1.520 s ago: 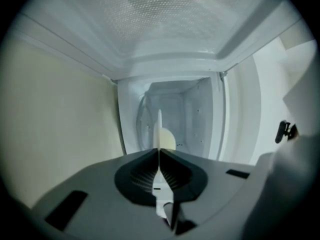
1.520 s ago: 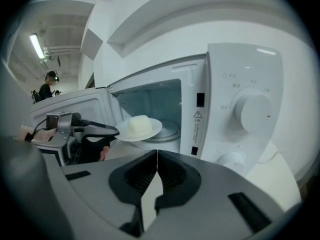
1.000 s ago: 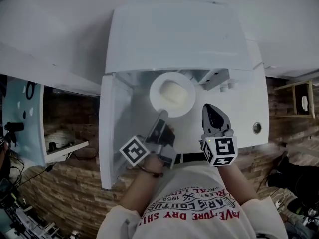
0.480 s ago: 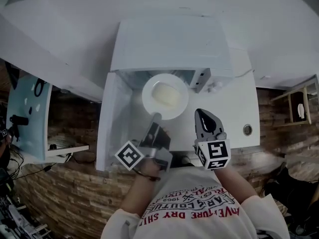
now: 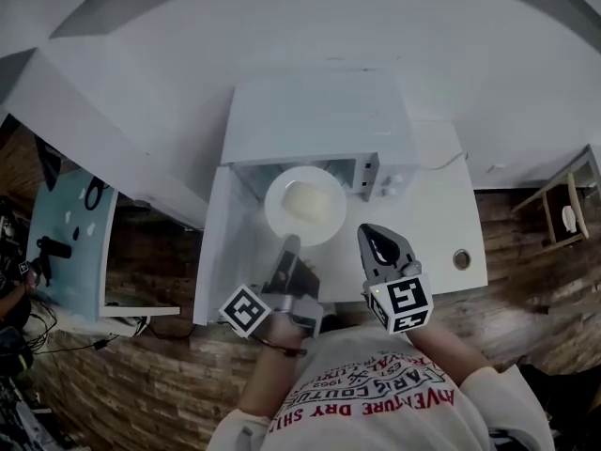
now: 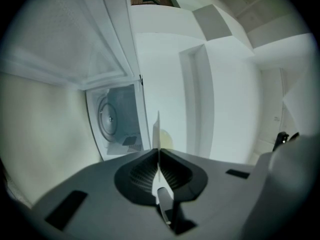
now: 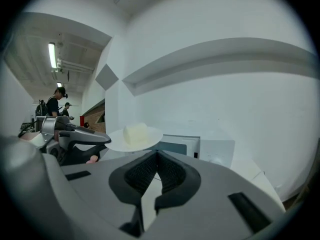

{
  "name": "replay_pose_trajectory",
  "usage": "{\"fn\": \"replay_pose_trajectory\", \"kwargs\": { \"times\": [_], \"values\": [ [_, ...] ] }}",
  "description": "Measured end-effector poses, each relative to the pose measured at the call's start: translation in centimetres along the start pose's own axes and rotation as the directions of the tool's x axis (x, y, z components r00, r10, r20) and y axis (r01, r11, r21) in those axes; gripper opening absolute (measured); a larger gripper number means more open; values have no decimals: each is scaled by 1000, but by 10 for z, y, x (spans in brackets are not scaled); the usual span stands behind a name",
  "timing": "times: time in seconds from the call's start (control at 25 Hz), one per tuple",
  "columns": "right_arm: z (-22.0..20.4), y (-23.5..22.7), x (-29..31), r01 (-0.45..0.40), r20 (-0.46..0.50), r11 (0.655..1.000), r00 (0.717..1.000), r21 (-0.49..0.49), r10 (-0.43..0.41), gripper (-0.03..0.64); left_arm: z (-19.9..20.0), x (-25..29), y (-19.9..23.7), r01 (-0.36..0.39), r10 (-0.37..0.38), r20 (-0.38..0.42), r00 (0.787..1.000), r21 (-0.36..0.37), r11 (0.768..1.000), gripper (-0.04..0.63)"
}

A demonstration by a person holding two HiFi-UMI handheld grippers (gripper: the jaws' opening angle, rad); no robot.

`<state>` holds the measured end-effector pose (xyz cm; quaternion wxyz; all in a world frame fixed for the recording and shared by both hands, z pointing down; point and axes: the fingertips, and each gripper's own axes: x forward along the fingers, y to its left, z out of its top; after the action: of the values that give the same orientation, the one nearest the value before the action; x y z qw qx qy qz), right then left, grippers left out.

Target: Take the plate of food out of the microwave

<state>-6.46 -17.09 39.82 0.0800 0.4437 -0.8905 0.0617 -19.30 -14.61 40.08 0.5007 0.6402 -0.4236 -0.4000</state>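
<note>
A white plate (image 5: 331, 225) carrying a pale block of food (image 5: 304, 199) hangs level in front of the open microwave (image 5: 319, 120). My left gripper (image 5: 290, 243) is shut on the plate's near rim. In the left gripper view the plate (image 6: 158, 129) shows edge-on between the jaws, with the microwave cavity (image 6: 117, 119) behind it to the left. My right gripper (image 5: 372, 232) hovers to the right of the plate, shut and holding nothing. The right gripper view shows the plate (image 7: 150, 139), the food (image 7: 135, 133) and the left gripper (image 7: 70, 136) from the side.
The microwave door (image 5: 218, 252) stands open to the left. A white counter (image 5: 441, 224) runs right of the microwave, with a round hole (image 5: 461, 259) near its front edge. A brick wall (image 5: 141, 365) lies below. People (image 7: 52, 101) stand far off.
The plate has come a little farther out of the microwave cavity toward me, still in the left gripper. The right gripper has kept its place beside it. The head view has drawn back.
</note>
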Motion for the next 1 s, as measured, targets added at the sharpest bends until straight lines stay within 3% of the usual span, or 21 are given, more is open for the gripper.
{"fn": "replay_pose_trajectory", "kwargs": {
  "times": [0.24,1.0],
  "values": [
    [11,23,3,-46,19,998,999,-48,47,12,9,0,-7,8,-8,15,1000,-5,1000,17],
    [19,21,11,-34,23,997,999,-67,35,12,12,8,-13,30,-30,-1,1000,-1,1000,17]
  ]
}}
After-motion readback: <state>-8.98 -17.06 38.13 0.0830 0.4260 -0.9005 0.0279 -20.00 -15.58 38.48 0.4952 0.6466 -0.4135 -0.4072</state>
